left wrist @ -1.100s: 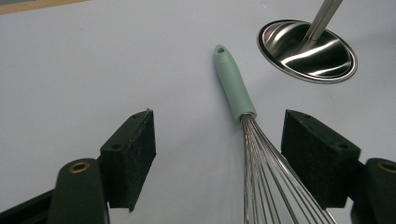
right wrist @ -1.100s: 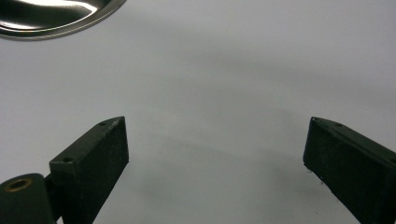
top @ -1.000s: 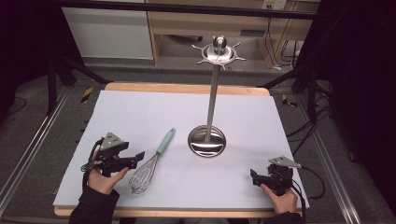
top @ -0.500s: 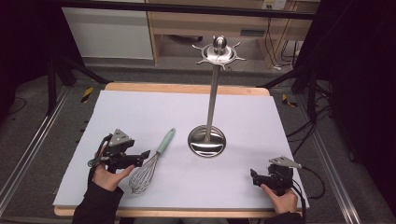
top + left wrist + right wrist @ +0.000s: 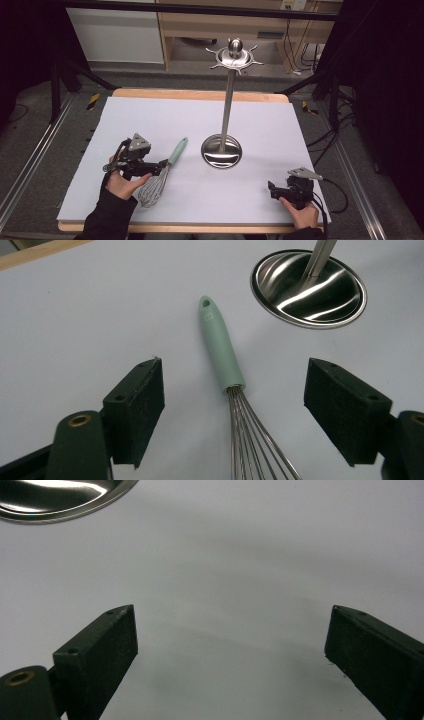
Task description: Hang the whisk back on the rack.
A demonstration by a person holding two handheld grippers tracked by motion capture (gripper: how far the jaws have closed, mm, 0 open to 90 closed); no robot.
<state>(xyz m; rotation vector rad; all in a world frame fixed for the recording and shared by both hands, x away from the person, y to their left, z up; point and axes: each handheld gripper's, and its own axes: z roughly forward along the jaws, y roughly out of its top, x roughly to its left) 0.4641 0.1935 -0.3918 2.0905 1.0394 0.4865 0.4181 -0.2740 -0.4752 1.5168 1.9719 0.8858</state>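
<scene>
A whisk with a mint-green handle [image 5: 177,151] and a wire head [image 5: 151,189] lies on the white table cover, left of centre. In the left gripper view the whisk [image 5: 220,350] lies between my jaws, handle pointing away. My left gripper [image 5: 162,165] hovers open right at the whisk's neck, and in its own view my left gripper [image 5: 232,407] straddles the wires without touching. A steel utensil stand [image 5: 221,151] with a tall pole and hook crown [image 5: 234,56] rises mid-table. My right gripper [image 5: 271,190] rests open near the front right edge, nothing between its jaws.
The stand's round base [image 5: 310,287] lies just beyond the whisk handle; its rim [image 5: 60,497] also sits at the top left of the right gripper view. The white cover [image 5: 150,120] spans the wooden table. Cables trail off the right edge [image 5: 330,190]. Shelving stands behind the table.
My left gripper has moved right and slightly up toward the whisk, its jaws now around the neck. The right gripper has stayed put.
</scene>
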